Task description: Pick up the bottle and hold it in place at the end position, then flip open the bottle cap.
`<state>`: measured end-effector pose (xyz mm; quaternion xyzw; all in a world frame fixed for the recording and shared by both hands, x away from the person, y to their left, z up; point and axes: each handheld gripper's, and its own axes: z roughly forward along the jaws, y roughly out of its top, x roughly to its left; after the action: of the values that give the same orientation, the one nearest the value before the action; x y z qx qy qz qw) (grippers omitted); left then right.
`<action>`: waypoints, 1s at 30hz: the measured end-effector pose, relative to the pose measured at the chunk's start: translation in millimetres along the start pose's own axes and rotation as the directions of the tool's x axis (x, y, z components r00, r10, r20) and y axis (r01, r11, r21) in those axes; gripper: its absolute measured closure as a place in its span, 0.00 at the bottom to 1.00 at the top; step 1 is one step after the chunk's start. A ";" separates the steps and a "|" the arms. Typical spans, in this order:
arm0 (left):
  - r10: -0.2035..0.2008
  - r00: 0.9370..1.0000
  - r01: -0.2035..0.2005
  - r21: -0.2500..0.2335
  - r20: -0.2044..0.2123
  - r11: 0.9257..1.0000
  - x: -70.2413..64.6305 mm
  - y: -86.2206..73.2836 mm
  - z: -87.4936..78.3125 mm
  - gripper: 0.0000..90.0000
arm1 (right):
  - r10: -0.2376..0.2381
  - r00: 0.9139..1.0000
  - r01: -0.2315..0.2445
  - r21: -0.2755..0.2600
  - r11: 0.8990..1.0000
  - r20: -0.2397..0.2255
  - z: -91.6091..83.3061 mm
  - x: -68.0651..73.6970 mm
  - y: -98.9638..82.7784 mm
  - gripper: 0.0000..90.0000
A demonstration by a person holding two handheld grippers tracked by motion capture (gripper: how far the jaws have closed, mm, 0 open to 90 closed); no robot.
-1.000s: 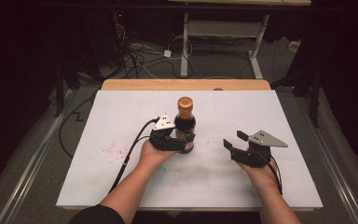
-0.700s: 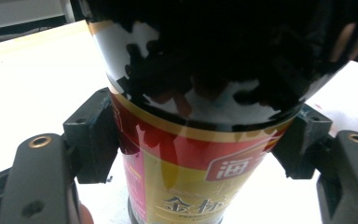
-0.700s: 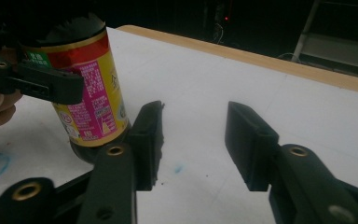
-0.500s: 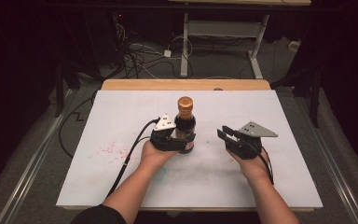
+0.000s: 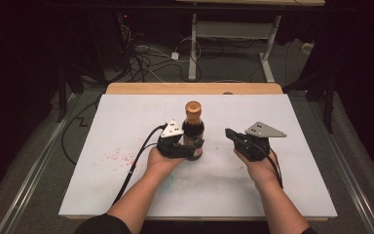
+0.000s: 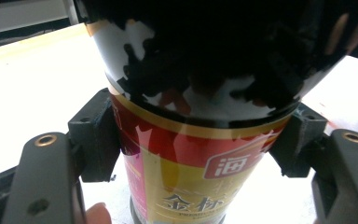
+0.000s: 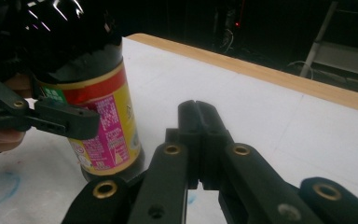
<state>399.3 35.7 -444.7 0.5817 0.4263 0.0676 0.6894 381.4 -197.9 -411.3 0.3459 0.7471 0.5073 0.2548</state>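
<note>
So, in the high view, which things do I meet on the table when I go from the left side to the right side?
Red speckled stain → left gripper → dark sauce bottle held between its jaws → right gripper, jaws closed, holding nothing.

Dark sauce bottle, gold cap, upright mid-table, red-yellow label.
</note>
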 end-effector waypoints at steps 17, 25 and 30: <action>-0.003 1.000 0.003 -0.020 0.002 1.000 -1.5 -2.1 -0.5 0.31 | -0.023 0.998 0.021 -0.023 1.000 -0.052 3.0 8.4 26.4 1.00; 0.457 0.885 -0.455 0.368 0.088 0.811 27.4 13.3 -26.4 0.31 | -0.062 0.996 0.060 -0.031 0.998 -0.068 1.5 14.9 36.2 1.00; 0.452 0.888 -0.450 0.362 0.083 0.817 27.8 12.4 -26.9 0.31 | -0.084 0.993 0.081 -0.041 0.996 -0.080 0.8 19.0 45.0 1.00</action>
<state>403.9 76.0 -447.1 0.7853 0.2837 0.1489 0.5297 381.6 -171.7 -370.2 0.2890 0.7608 0.5239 0.2514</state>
